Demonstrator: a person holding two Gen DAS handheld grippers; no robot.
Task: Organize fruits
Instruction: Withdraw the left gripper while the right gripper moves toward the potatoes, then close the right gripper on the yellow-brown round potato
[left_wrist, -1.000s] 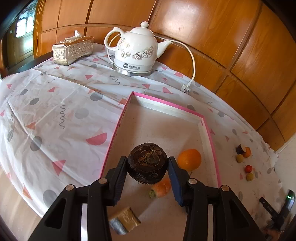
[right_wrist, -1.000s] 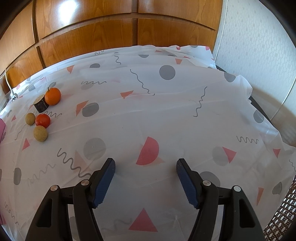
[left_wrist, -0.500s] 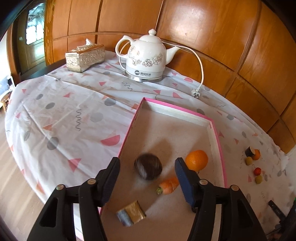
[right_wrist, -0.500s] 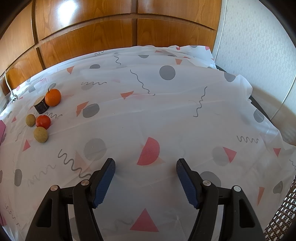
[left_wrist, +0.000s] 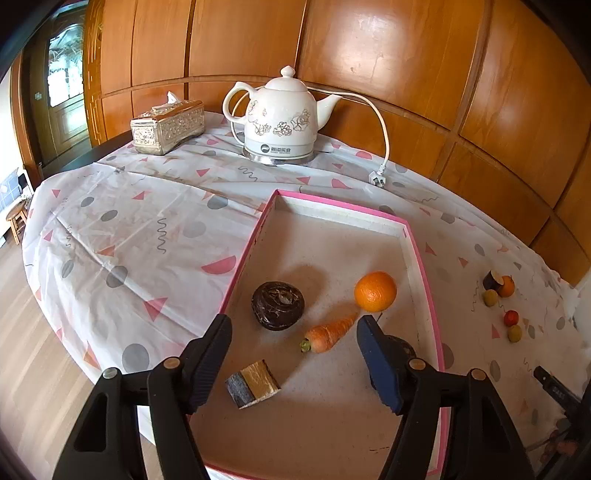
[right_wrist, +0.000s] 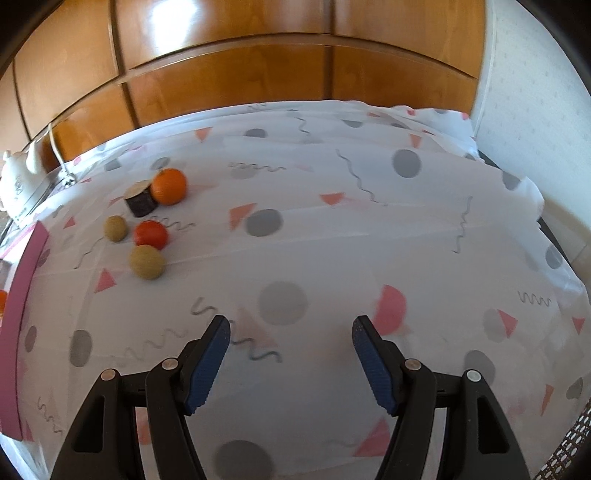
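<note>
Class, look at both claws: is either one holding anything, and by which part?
Nothing is held. The left claw and right claw are both open and empty.

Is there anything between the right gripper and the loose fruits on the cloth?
Nothing visible. The right gripper is open over bare cloth, and the fruits lie ahead to its left, beside the pink box, with only cloth between.
</note>
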